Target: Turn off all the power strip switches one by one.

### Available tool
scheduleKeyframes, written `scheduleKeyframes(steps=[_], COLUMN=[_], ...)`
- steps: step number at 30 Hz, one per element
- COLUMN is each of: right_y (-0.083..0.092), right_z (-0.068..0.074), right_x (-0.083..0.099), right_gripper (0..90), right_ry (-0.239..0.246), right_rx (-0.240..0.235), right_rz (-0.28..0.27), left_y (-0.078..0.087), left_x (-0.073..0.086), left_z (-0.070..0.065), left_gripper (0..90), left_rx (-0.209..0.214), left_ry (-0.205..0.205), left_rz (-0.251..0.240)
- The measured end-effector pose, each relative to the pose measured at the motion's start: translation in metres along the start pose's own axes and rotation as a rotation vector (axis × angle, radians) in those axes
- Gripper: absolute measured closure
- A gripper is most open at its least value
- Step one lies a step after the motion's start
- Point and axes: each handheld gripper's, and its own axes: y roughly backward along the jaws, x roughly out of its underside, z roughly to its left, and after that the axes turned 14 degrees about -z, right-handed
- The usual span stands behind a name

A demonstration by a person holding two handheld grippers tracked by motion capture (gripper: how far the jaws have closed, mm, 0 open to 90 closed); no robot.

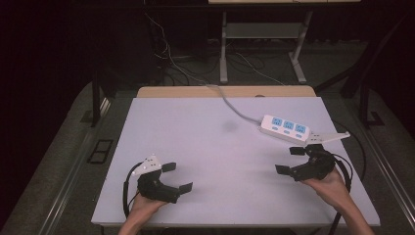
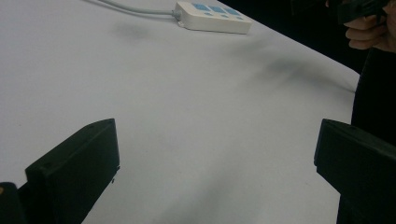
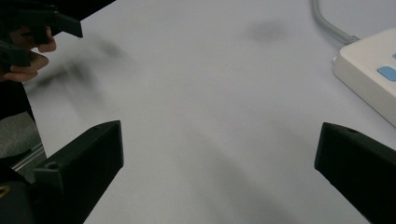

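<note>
A white power strip point(image 1: 285, 129) with blue sockets lies at the right back of the white table point(image 1: 205, 147), its grey cable point(image 1: 230, 104) running to the back edge. In the left gripper view the power strip point(image 2: 212, 17) sits far ahead; in the right gripper view the power strip point(image 3: 373, 79) lies close at the right. My left gripper point(image 1: 177, 177) hovers near the front left, open, with nothing between its jaws. My right gripper point(image 1: 289, 160) is near the front right, just in front of the strip, open and holding nothing.
A wooden strip point(image 1: 225, 91) borders the table's back edge. Behind it stand metal desk legs point(image 1: 223, 49) and loose cables on the floor. The other hand and gripper point(image 3: 28, 32) appear at the upper left of the right gripper view. Dark floor surrounds the table.
</note>
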Motion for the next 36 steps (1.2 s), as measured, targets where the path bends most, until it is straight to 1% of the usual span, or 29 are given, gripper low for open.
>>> scheduleKeyframes(steps=[4,5,11,23,28,29,36], right_y=[-0.001,-0.002,-0.003,-0.005,-0.006,-0.007,-0.009], right_z=[-0.003,-0.005,-0.01,-0.027,-0.032,-0.035,-0.044], right_x=[-0.004,-0.008,-0.018,-0.037,-0.042,-0.044,-0.049], right_gripper=[1.1,1.1,1.1,1.2,1.2,1.2,1.1], right_ry=[0.002,0.01,0.022,0.041,0.042,0.038,0.029], right_rx=[0.003,0.003,0.009,0.031,0.035,0.037,0.047], right_rz=[0.009,0.016,0.03,0.048,0.056,0.057,0.071], left_y=[0.0,0.0,0.0,0.0,0.0,0.0,0.001], left_x=[0.0,0.0,0.0,0.0,0.0,0.0,0.0], left_z=[0.0,0.0,0.001,0.001,0.001,0.002,0.002], left_gripper=[0.0,0.0,0.0,0.0,0.0,0.0,0.0], left_rx=[-0.001,-0.001,-0.002,-0.004,-0.004,-0.004,-0.005], left_ry=[0.0,0.001,0.001,0.002,0.001,0.002,0.009], left_rz=[0.001,0.001,0.004,0.004,0.006,0.006,0.003])
